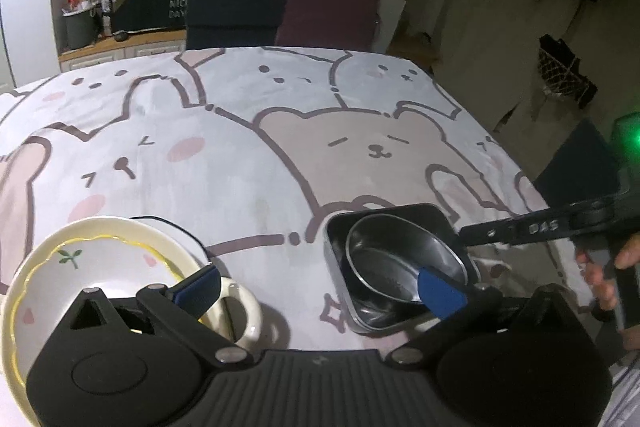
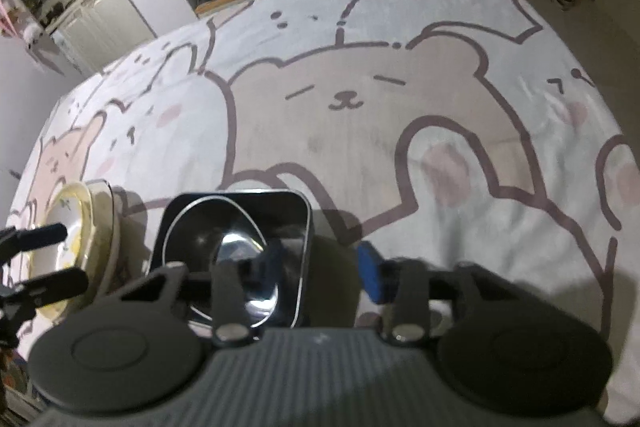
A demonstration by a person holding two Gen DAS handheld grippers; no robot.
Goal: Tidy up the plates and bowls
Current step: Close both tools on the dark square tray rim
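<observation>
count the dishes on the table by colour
cream/white: 2, the floral plate and the dish with a handle under it
dark metal: 2, the round bowl inside the square tray
total: 4

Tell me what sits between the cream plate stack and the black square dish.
Nothing: only bare cartoon tablecloth separates the cream plates from the square dish, shown in the left wrist view.

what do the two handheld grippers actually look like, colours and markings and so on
Both are matte black plastic. The left gripper has a ribbed central housing, two round disc-shaped hubs, silver pivot screws and angular black linkages ending in blue pads. The right gripper has the same build; seen from the left wrist view, its arm carries white lettering and a pistol-style handle held by a bare hand. No cables or sleeves show.
</observation>
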